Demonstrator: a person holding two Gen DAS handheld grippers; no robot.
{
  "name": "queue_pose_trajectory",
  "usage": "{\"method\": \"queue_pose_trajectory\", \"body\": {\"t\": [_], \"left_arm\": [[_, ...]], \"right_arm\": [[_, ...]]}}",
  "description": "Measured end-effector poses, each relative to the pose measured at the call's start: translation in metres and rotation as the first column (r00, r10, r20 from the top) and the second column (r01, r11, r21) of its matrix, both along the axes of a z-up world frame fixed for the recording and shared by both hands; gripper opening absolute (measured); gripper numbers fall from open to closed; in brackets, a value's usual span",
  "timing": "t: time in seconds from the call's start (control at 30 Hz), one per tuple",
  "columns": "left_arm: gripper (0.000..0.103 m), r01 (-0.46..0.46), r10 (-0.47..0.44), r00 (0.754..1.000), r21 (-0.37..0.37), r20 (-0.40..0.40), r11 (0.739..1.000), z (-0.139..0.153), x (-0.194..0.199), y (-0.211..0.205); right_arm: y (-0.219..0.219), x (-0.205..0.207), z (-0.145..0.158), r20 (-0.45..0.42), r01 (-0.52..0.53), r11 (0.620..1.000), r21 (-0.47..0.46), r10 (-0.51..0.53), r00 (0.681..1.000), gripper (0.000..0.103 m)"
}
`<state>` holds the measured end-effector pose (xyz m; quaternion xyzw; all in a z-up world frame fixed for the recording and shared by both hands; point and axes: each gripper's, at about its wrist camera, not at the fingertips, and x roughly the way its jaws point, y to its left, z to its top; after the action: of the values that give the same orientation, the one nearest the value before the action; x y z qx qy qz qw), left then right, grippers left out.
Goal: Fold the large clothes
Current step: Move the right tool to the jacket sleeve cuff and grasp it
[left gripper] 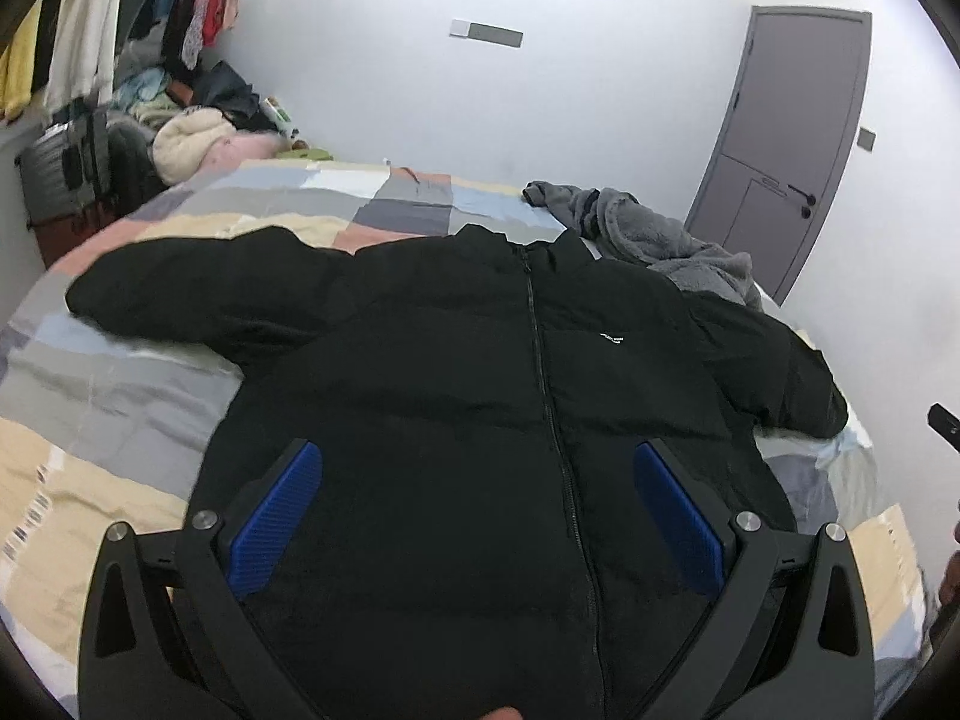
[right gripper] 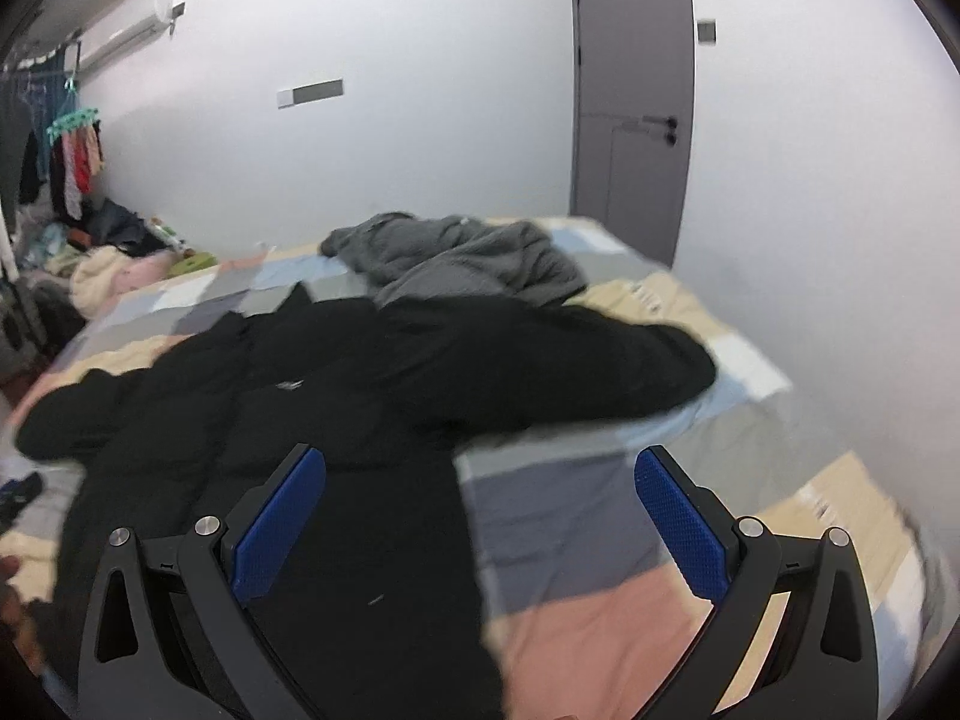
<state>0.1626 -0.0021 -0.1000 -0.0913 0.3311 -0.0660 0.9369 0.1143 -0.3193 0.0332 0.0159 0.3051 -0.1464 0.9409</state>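
Note:
A large black zip-up puffer jacket (left gripper: pixel 456 372) lies face up and spread out on the bed, sleeves stretched to both sides. It also shows in the right wrist view (right gripper: pixel 312 396), with its right sleeve (right gripper: pixel 570 360) reaching toward the bed's far side. My left gripper (left gripper: pixel 477 510) is open and empty, hovering above the jacket's lower front near the zip. My right gripper (right gripper: pixel 480 516) is open and empty, above the jacket's right hem edge and the bedspread.
The bed carries a patchwork bedspread (left gripper: pixel 120 372) in grey, blue, pink and cream. A grey fleece garment (right gripper: pixel 456 258) lies crumpled behind the jacket. Clothes pile (left gripper: pixel 192 138) and hanging garments stand at the far left. A grey door (right gripper: pixel 630 90) is in the back wall.

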Motion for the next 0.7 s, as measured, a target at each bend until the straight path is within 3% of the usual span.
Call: {"method": "queue_pose_trajectory", "body": {"t": [0.43, 0.7], "left_arm": [[0.103, 0.013, -0.013, 0.999, -0.013, -0.046, 1.0, -0.024, 0.016, -0.011], [0.103, 0.033, -0.033, 0.999, -0.002, -0.031, 0.999, -0.029, 0.024, -0.023]], "right_arm": [[-0.119, 0.056, -0.038, -0.023, 0.081, 0.989, 0.126, -0.079, 0.997, 0.103], [-0.218, 0.086, -0.073, 0.035, 0.139, 0.929, 0.343, -0.161, 0.986, 0.101]]}}
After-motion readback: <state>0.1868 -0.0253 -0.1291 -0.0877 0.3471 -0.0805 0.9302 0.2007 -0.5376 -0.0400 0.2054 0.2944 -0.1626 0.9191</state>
